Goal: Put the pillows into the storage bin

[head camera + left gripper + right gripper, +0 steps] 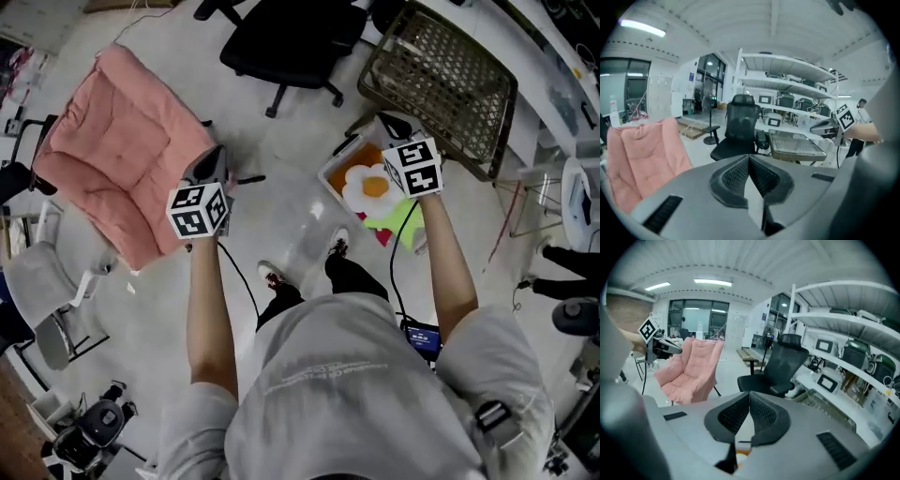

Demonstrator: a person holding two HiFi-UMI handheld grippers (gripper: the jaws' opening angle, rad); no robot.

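Note:
On the floor ahead of my feet stands a clear storage bin (331,177). A fried-egg pillow (373,187) lies on top in it, with an orange one (365,155) behind and a green one (400,221) spilling over the near side. My right gripper (395,127) is held up over the bin, jaws shut and empty (749,400). My left gripper (215,165) hangs level with it to the left, in front of the pink chair. Its jaws (749,162) are also shut on nothing. Each gripper shows in the other's view: the right gripper (826,127) and the left gripper (666,347).
A pink padded lounge chair (117,150) stands at the left. A black office chair (292,39) is beyond it. A wicker basket (441,77) sits tilted behind the bin, by white shelves (787,101) carrying equipment. Cables trail across the floor near my shoes (272,276).

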